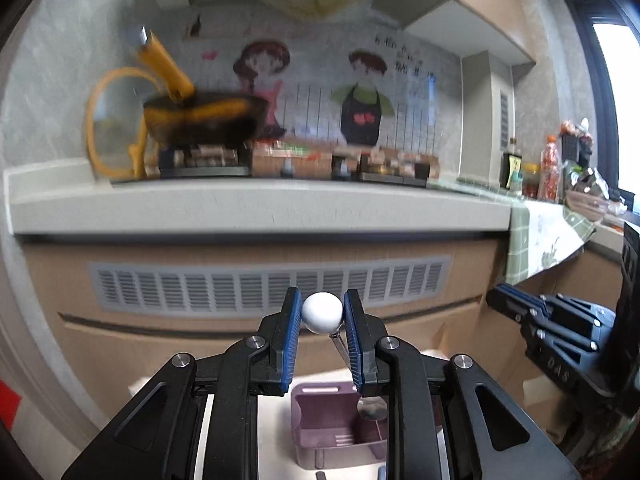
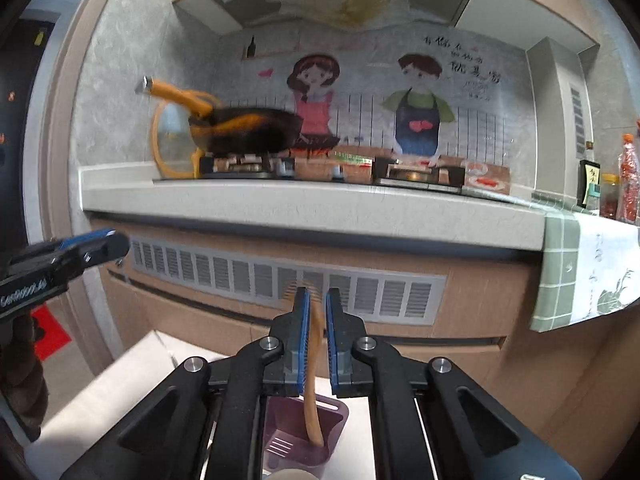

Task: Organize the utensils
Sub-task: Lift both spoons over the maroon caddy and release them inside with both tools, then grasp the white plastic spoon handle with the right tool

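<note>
The left gripper [image 1: 322, 314] pinches the round white knob end of a slim metal spoon [image 1: 322, 312] between its blue ribbed pads; the spoon's shaft slants down to its shiny bowl, which hangs at the rim of a mauve plastic utensil caddy [image 1: 320, 420] on a white table [image 2: 120, 372] below. The right gripper [image 2: 316, 312] has its jaws nearly together around a flat tan wooden utensil [image 2: 314, 380], whose lower end dips into the same caddy. Beyond stand a pale stone counter [image 1: 256, 208], a black wok with an orange handle [image 1: 204, 120] and a cartoon wall mural [image 2: 368, 100].
</note>
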Demonstrator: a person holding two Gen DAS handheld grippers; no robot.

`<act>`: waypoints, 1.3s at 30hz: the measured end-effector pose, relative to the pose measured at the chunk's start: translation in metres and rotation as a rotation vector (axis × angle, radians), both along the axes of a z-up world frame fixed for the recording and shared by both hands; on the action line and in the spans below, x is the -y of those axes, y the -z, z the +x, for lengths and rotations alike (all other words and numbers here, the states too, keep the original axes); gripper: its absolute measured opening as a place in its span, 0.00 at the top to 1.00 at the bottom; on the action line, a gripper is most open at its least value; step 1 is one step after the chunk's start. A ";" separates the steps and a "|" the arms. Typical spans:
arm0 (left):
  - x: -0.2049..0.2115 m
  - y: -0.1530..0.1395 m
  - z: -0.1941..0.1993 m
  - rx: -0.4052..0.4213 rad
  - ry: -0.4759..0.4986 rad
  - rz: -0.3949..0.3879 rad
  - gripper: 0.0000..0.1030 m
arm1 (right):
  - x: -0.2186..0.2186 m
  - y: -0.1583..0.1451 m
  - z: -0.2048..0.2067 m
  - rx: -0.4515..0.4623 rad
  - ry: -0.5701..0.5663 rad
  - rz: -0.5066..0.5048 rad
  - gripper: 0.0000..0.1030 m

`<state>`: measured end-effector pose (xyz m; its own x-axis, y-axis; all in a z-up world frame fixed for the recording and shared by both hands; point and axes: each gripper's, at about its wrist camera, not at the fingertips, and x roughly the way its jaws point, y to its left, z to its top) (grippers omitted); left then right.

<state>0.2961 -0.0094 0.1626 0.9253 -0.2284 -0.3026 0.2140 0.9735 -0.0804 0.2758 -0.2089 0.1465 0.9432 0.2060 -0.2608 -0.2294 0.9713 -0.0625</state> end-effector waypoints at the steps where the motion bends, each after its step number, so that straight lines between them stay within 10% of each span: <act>1: 0.000 0.007 0.009 -0.021 0.002 -0.003 0.78 | -0.001 0.008 0.005 -0.016 0.001 -0.004 0.94; 19: 0.016 0.110 0.060 -0.301 0.076 -0.032 0.66 | 0.013 0.088 0.014 -0.207 -0.001 -0.035 0.93; 27: -0.005 0.097 0.014 -0.269 0.077 -0.079 0.52 | 0.000 0.117 -0.013 -0.300 -0.050 -0.136 0.72; 39: -0.037 0.156 -0.074 -0.419 0.026 -0.129 0.49 | -0.002 0.197 -0.064 -0.625 -0.133 -0.083 0.72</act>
